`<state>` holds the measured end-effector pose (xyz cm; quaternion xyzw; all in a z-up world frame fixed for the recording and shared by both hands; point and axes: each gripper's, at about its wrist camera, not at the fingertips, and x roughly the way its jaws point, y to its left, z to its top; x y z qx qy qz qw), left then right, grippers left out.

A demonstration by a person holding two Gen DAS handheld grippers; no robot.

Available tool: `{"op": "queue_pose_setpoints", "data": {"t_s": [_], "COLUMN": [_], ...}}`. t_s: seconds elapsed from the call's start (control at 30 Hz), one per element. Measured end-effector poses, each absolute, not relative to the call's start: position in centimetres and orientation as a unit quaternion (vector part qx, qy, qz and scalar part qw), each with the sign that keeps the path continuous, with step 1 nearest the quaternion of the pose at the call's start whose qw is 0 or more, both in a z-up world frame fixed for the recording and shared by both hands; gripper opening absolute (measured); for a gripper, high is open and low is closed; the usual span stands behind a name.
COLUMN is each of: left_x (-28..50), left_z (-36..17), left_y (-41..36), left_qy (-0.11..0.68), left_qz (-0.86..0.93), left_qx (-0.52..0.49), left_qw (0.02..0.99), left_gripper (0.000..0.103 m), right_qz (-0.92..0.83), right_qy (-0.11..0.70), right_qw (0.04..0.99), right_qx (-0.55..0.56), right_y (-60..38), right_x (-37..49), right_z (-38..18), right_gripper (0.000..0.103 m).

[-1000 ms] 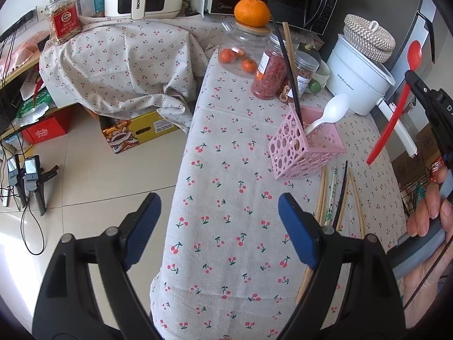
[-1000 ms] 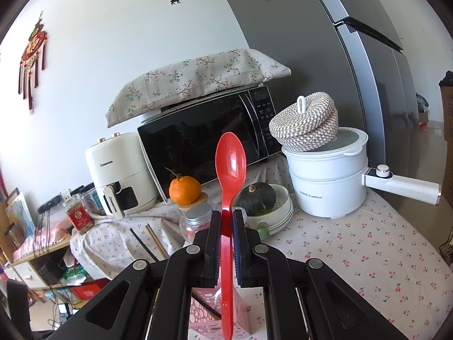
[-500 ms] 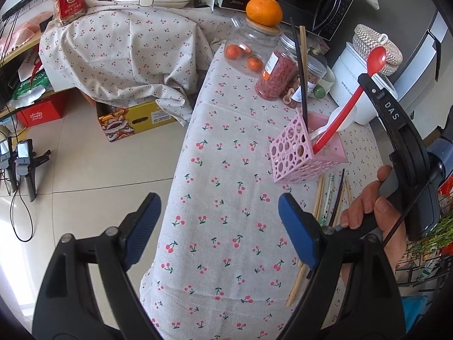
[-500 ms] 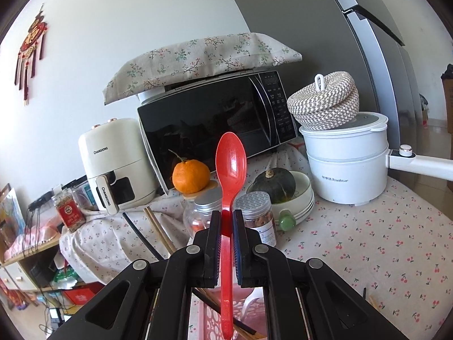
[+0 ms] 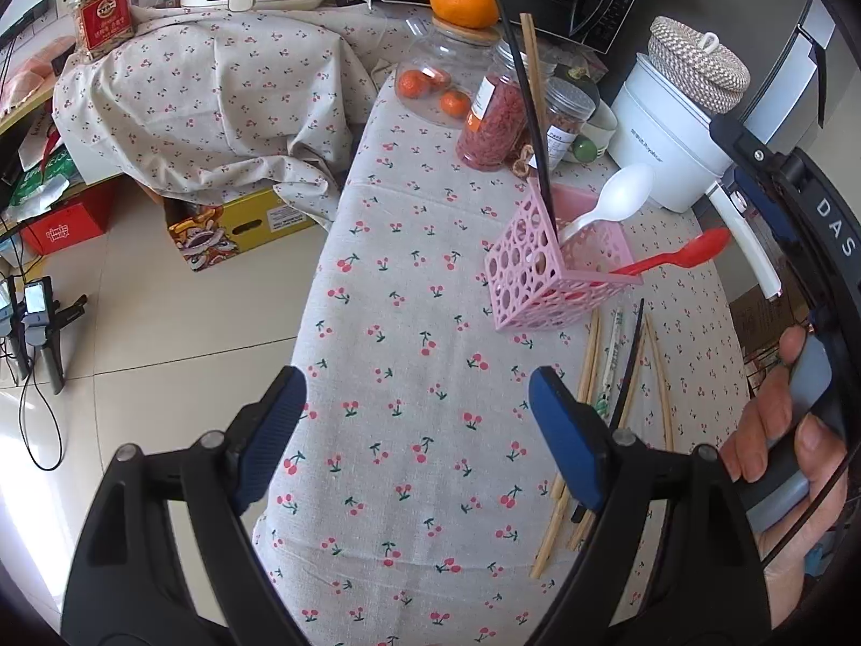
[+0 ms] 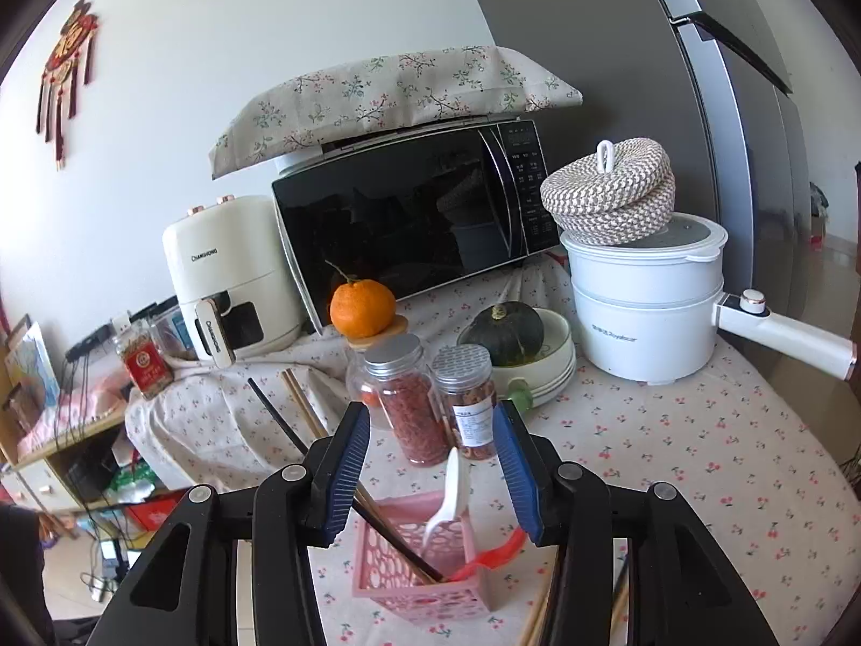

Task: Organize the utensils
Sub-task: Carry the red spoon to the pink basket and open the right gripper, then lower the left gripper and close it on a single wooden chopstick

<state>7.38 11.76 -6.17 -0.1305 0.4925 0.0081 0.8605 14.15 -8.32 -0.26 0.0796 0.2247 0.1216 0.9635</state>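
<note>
Utensils were being gathered into a pink perforated basket point(image 5: 543, 274) on a counter point(image 5: 409, 355) covered with cherry-print cloth. The right hand-held gripper point(image 6: 433, 465) hovered just above the basket, its blue jaws having just been opening, with nothing pinched between them. A red spoon point(image 5: 678, 258) now leaned inside the basket, its bowl poking out over the rim toward 3 o'clock in the left wrist view. A white spoon point(image 5: 613, 202) and dark chopsticks point(image 5: 530, 113) stood in the same basket. The left hand-held gripper point(image 5: 414, 420) was spread wide and empty above bare cloth. More chopsticks point(image 5: 619, 393) lay loose on the counter at 5 o'clock from the basket, near the left gripper's right pad. To finish this release well, the right gripper would likely need to lift straight up, clear of the white spoon's handle, so the light basket does not tip. The loose chopsticks looked like the remaining work; being thin and flat on cloth, they would probably need a low, careful pinch.
</note>
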Motion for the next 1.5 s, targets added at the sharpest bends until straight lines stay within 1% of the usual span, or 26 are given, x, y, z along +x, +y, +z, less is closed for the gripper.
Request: {"op": "queue_pose_setpoints", "data": {"t_s": [0.1,0.13,0.27,0.43,0.53,0.67,0.77,0.93,1.03,1.1,1.13,1.2,1.23,1.27,1.3,1.5], "left_x": [7.3,7.3,7.2,7.1,7.2,7.5,7.5,7.4,7.6,8.2,8.7,9.7,10.2,10.6,11.0,13.0], "left_z": [-6.4,-6.6,-7.0,-7.7,-8.1,-8.8,-9.0,-9.1,-8.9,-9.1,-9.4,-10.2,-10.6,-11.0,-11.5,-13.7], "left_y": [11.2,11.0,10.3,9.2,8.3,7.1,6.0,4.4,2.8,1.8,1.2,0.1,-0.4,-0.9,-1.3,-2.8], "left_qy": [0.498,0.500,0.508,0.520,0.526,0.536,0.540,0.532,0.516,0.513,0.514,0.520,0.522,0.524,0.527,0.539], "left_qz": [0.000,-0.001,-0.002,-0.009,-0.010,-0.020,-0.034,-0.058,-0.086,-0.105,-0.114,-0.127,-0.130,-0.131,-0.131,-0.124], "left_qx": [-0.129,-0.128,-0.120,-0.113,-0.100,-0.088,-0.085,-0.087,-0.080,-0.079,-0.079,-0.074,-0.070,-0.064,-0.060,-0.039], "left_qw": [0.858,0.857,0.853,0.847,0.844,0.839,0.837,0.840,0.849,0.848,0.846,0.841,0.840,0.839,0.837,0.832], "left_gripper": [0.085,0.085,0.085,0.085,0.085,0.085,0.085,0.084,0.072,0.054,0.049,0.028,0.024,0.015,0.012,0.008], "right_qz": [0.112,0.110,0.106,0.094,0.088,0.087,0.064,0.059,0.062,0.062,0.061,0.059,0.059,0.060,0.059,0.060], "right_qy": [0.248,0.257,0.302,0.370,0.407,0.435,0.488,0.533,0.558,0.563,0.563,0.562,0.563,0.563,0.562,0.573], "right_qw": [0.961,0.959,0.947,0.924,0.909,0.895,0.870,0.844,0.827,0.824,0.824,0.825,0.824,0.824,0.824,0.817], "right_qx": [0.044,0.036,0.022,0.016,0.012,0.036,0.020,0.006,0.014,0.021,0.021,0.021,0.021,0.021,0.021,0.021], "right_y": [-9.3,-9.8,-12.0,-14.7,-16.4,-19.1,-20.3,-22.1,-23.3,-23.9,-24.1,-24.4,-24.4,-24.5,-24.5,-24.2], "right_x": [13.2,12.9,12.1,11.7,11.5,11.0,11.2,11.2,11.2,11.2,11.1,11.2,11.3,11.4,11.4,12.3], "right_z": [-0.1,-0.1,-0.5,-1.6,-2.5,-4.2,-6.1,-8.6,-9.4,-9.5,-9.5,-9.5,-9.4,-9.5,-9.4,-10.3], "right_gripper": [0.055,0.058,0.066,0.070,0.072,0.073,0.073,0.073,0.073,0.073,0.073,0.073,0.073,0.073,0.073,0.073]}}
